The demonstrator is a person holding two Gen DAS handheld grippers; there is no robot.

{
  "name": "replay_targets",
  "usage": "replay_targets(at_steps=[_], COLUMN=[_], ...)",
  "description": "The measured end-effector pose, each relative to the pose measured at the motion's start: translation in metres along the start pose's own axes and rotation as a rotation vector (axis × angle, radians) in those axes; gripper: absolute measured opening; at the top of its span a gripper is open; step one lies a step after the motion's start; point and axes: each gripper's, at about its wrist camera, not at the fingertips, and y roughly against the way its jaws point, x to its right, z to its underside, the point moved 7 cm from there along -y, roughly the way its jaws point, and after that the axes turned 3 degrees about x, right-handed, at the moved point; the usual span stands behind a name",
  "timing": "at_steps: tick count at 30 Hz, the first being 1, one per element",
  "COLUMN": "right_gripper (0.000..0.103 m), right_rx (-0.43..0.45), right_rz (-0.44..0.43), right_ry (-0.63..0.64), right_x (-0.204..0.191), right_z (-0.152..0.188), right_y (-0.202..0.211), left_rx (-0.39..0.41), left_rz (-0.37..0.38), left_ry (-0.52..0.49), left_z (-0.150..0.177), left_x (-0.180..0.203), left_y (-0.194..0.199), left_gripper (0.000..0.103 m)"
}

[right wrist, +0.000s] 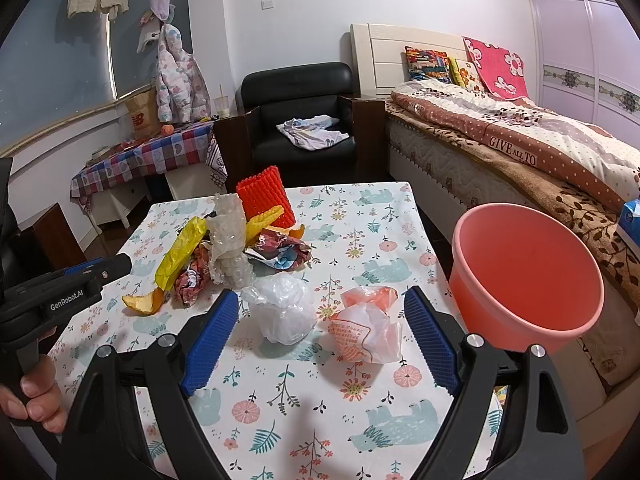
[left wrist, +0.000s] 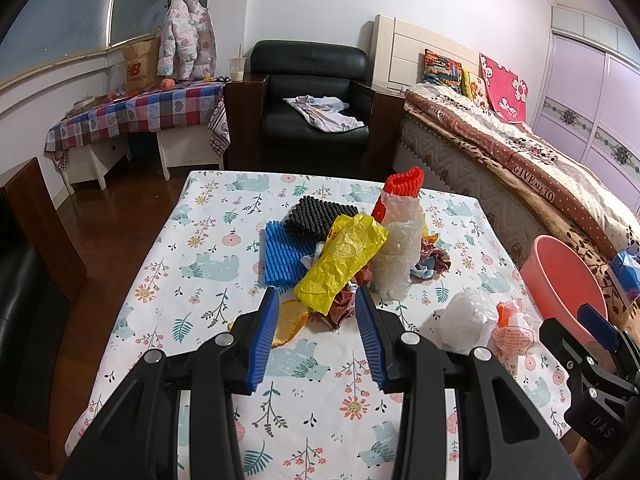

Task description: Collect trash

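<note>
A heap of trash lies mid-table: a yellow wrapper [left wrist: 342, 258], blue foam netting [left wrist: 280, 256], black netting [left wrist: 318, 212], red netting [left wrist: 402, 188], bubble wrap [left wrist: 400, 256] and orange peel [left wrist: 290, 320]. My left gripper [left wrist: 318, 300] stands open just short of the heap, the yellow wrapper's tip between its fingers but untouched. My right gripper [right wrist: 320, 300] is open too, with a crumpled clear bag [right wrist: 284, 308] and a pink-white bag [right wrist: 370, 326] lying in its gap on the table. A pink bucket [right wrist: 528, 276] sits at the table's right edge.
The floral-clothed table [right wrist: 320, 400] has a bed [right wrist: 520, 140] close on its right and a black armchair [left wrist: 316, 100] beyond its far end. A dark wooden chair [left wrist: 36, 216] stands at the left. A hand [right wrist: 32, 396] holds the left gripper's handle.
</note>
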Motion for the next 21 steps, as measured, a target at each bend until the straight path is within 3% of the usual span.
replay_targets(at_steps=[21], right_gripper=[0.085], right_rx=[-0.007], right_rz=[-0.006], right_ry=[0.004], right_x=[-0.0022], right_z=[0.002], right_y=[-0.0013], left_rx=[-0.001], left_rz=[0.001], left_ry=[0.001], left_z=[-0.0001], left_x=[-0.0002], left_y=[0.0001], left_gripper=[0.039])
